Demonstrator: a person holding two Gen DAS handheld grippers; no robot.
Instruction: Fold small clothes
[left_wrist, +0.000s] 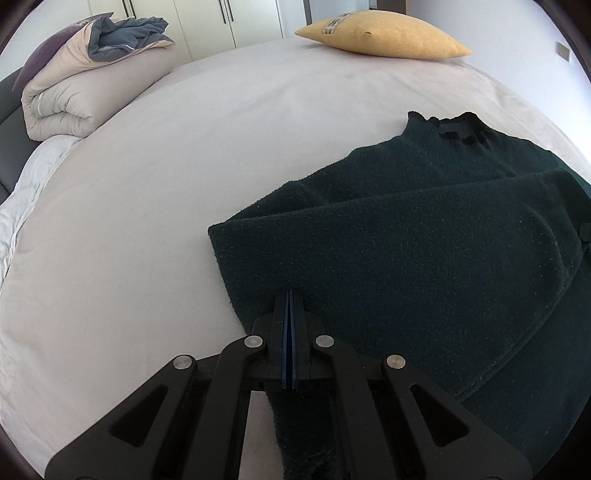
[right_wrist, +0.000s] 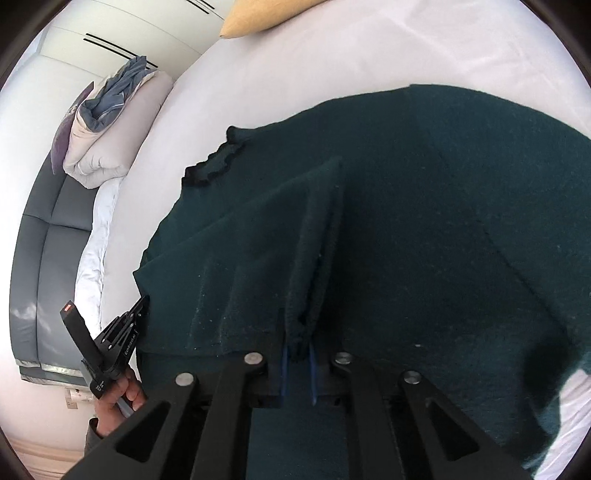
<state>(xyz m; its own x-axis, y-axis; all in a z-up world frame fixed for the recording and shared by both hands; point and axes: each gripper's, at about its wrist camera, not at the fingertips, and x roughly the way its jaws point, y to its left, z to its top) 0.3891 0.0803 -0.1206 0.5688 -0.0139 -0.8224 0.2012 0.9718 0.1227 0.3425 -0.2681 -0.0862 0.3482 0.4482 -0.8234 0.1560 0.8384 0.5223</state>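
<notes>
A dark green knit sweater (left_wrist: 424, 236) lies on the pale bed sheet (left_wrist: 184, 166), its frilled collar (left_wrist: 458, 127) pointing away. One side is folded over the body. My left gripper (left_wrist: 289, 295) is shut on the sweater's near left edge. In the right wrist view the sweater (right_wrist: 424, 221) fills the frame, and my right gripper (right_wrist: 298, 347) is shut on a bunched fold of the sweater. The left gripper (right_wrist: 142, 301) shows there at the lower left, held by a hand (right_wrist: 118, 402), at the sweater's edge.
A rolled beige and grey duvet (left_wrist: 85, 85) lies at the bed's far left. A yellow pillow (left_wrist: 384, 35) lies at the far end. White wardrobe doors (left_wrist: 207, 18) stand behind. A grey padded bed frame (right_wrist: 40, 277) runs along the left side.
</notes>
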